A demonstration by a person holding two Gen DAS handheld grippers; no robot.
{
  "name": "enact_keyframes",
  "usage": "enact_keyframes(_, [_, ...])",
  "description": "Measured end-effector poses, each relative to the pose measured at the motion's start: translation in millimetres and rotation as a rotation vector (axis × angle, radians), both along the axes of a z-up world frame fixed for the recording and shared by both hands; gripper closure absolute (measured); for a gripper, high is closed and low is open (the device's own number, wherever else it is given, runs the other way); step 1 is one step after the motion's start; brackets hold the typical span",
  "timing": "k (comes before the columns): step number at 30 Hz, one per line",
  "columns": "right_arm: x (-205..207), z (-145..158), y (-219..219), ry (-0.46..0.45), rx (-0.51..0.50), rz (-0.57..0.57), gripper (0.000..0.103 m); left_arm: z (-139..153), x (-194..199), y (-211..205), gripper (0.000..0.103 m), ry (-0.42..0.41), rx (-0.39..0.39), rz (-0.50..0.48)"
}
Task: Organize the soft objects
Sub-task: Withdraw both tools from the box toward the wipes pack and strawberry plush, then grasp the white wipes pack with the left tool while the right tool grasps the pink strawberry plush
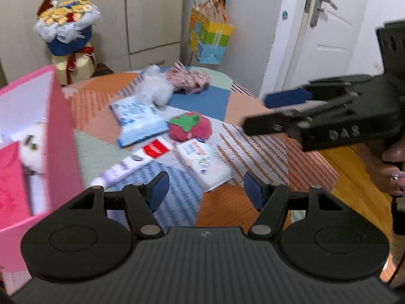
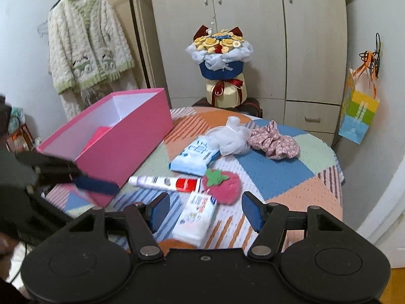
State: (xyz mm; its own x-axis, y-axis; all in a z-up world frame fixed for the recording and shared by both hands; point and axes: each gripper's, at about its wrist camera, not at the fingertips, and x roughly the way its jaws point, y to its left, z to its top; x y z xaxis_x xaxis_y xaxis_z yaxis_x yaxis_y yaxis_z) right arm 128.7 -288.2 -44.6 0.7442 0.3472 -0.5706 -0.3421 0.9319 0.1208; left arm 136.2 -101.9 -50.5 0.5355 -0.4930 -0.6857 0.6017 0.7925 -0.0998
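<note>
A pink box [image 2: 121,136] stands open on the left of the patchwork table [image 2: 291,177]; in the left wrist view the box [image 1: 60,136] holds a white plush and something pink. A red strawberry plush [image 2: 224,185], white mesh puff [image 2: 230,136], floral scrunchie [image 2: 273,139], two wipe packs [image 2: 195,217] and a tube [image 2: 164,182] lie on the table. My left gripper [image 1: 205,192] is open and empty above the near wipe pack [image 1: 205,162]. My right gripper [image 2: 202,212] is open and empty over the same pack.
A bouquet [image 2: 220,65] stands behind the table before the wardrobe. A colourful gift bag [image 2: 359,111] hangs on the right wall. A cardigan [image 2: 86,48] hangs at the left. A white door [image 1: 326,25] is at the right.
</note>
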Motion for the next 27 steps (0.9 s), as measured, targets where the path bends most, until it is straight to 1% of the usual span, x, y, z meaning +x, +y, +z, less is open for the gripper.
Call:
enact_keyframes(2, [12.4,-8.6,-2.5,0.002,0.022,0.011,0.035,-10.5,5.9,-8.6,0.038,0.023,-0.038,-0.033])
enact_keyframes(4, [22.9,-19.4,-2.7,0.008,0.028,0.012,0.035,-18.9,11.4,-12.9,0.038,0.04,-0.059,-0.033])
enact_keyframes(10, [51.8,-40.3,-5.3,0.014,0.044,0.027,0.035,-41.1,21.4,-29.7,0.032,0.006,-0.066,0.015])
enact_keyframes(13, [69.9,-49.7,-6.4,0.031,0.038,0.047,0.035,-49.8,22.8,-42.1,0.031,-0.058,-0.065,0.031])
enact_keyframes(15, [82.0,-56.5,-6.1,0.052,0.034,0.06,0.035,-52.8,20.0,-49.7,0.03,-0.125,-0.043,0.048])
enact_keyframes(16, [86.9,-59.4,-6.4,0.057,0.036,0.067,0.035,-53.9,19.1,-52.5,0.028,-0.149,-0.03,0.046])
enact_keyframes(18, [94.9,-63.7,-8.2,0.077,0.058,0.08,0.035,-58.6,20.9,-59.4,0.027,-0.175,0.023,0.063])
enact_keyframes(19, [99.5,-66.0,-8.9,0.094,0.075,0.088,0.035,-60.8,23.3,-61.2,0.027,-0.177,0.042,0.078])
enact_keyframes(21, [105.1,-70.1,-7.3,0.104,0.069,0.096,0.035,-65.1,28.3,-62.0,0.027,-0.162,0.062,0.111])
enact_keyframes(24, [112.4,-77.2,-1.4,0.117,0.042,0.117,0.035,-70.0,36.4,-58.1,0.027,-0.105,0.052,0.15])
enact_keyframes(27, [121.3,-82.6,-1.3,0.13,0.076,0.122,0.034,-71.5,37.7,-57.0,0.027,-0.109,0.043,0.148])
